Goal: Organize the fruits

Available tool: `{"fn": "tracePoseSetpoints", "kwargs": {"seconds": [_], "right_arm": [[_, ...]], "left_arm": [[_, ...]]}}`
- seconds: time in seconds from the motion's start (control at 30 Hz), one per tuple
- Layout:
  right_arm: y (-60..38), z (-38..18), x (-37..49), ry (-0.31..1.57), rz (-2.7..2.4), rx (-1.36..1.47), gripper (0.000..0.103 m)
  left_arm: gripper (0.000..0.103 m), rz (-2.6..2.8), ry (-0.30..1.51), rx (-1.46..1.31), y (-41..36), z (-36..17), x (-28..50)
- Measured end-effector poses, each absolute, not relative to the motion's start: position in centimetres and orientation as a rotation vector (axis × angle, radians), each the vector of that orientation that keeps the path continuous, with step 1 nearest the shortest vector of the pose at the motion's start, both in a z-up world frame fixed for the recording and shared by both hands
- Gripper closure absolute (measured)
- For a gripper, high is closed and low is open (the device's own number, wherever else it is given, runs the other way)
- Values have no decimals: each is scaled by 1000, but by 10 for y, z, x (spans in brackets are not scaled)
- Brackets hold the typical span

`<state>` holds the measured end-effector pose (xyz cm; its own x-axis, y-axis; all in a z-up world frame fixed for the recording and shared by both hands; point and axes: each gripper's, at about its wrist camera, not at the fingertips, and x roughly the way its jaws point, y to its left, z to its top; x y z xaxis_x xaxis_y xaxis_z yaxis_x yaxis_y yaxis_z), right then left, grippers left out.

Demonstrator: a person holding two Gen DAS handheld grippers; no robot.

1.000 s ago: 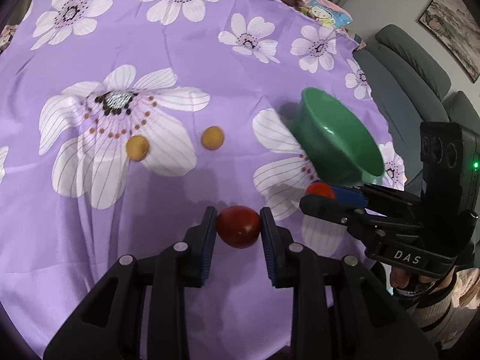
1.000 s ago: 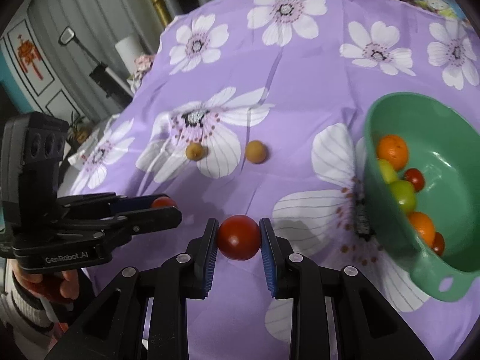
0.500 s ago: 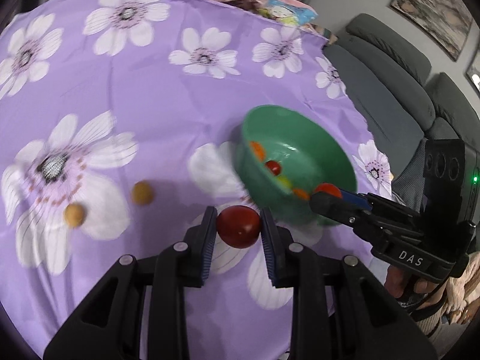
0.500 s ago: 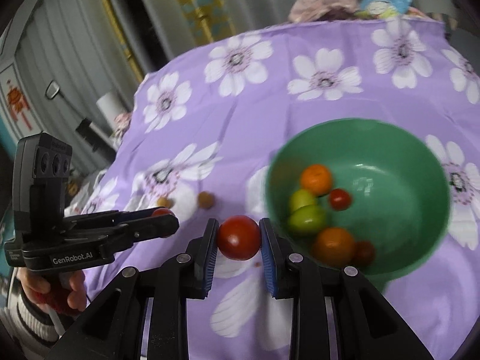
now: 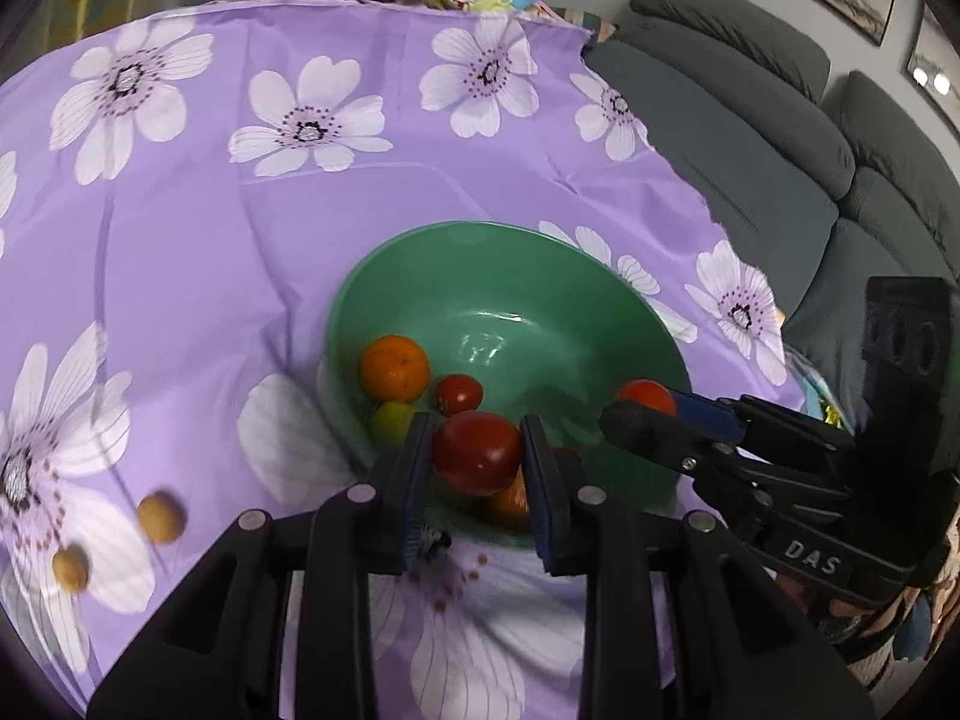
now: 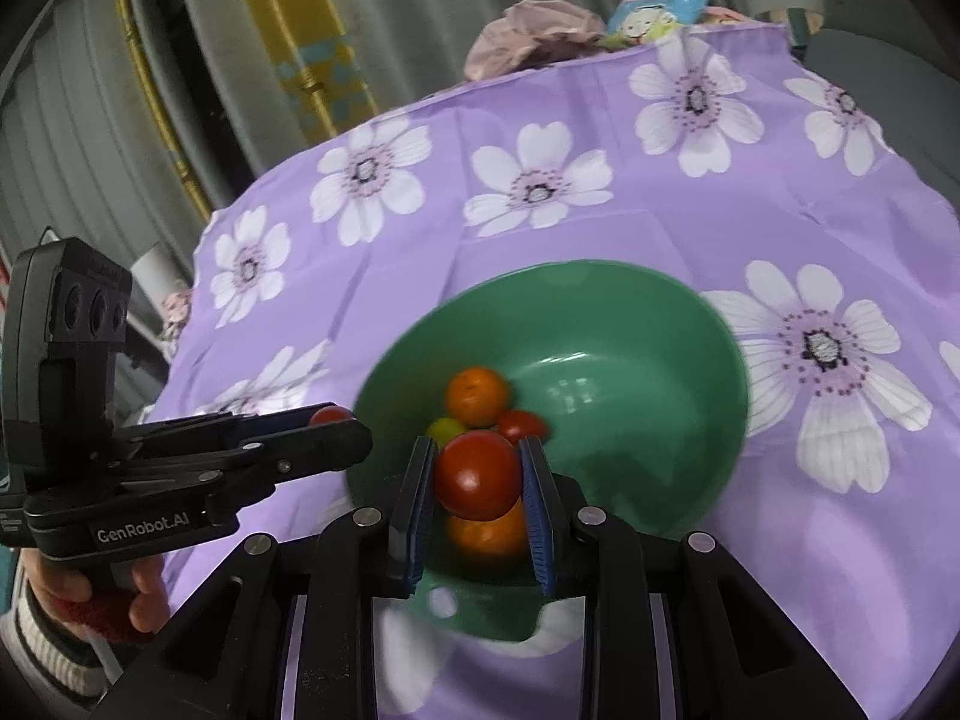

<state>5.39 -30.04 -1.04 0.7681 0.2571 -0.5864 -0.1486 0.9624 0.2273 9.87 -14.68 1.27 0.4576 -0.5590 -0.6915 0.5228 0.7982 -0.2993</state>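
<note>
Both grippers tilt down over the green bowl [image 5: 504,276]. Left gripper [image 5: 477,456] is clamped on a red tomato [image 5: 477,453]; right gripper [image 6: 477,474] is clamped on its own red tomato [image 6: 477,474]. Each tomato hangs above the bowl's near side, w/ loose fruit below. Vs a sec ago: bowl was off to the side of each gripper, now it's right under the tips; grips unchanged. Two small yellow fruits [image 5: 159,517] lie on the purple cloth [image 5: 240,228], left of the left gripper.
</note>
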Motion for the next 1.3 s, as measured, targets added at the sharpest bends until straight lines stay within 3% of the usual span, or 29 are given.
{"fn": "tracePoseSetpoints", "kwargs": {"seconds": [0.5,0.63,0.73,1.3], "right_arm": [[-311,-17,67,684,198,181,74],[-315,-16,65,681,213,211,73],[-319,-15,63,674,195,228,69],[-322,-2,46,644,204,255,68]], "left_arm": [[72,-631,933,-2,-171,-6,122],[48,-643,931,-49,-166,-3,122],[48,-640,910,-68,-161,3,119],[48,-407,843,-133,-48,14,72]]}}
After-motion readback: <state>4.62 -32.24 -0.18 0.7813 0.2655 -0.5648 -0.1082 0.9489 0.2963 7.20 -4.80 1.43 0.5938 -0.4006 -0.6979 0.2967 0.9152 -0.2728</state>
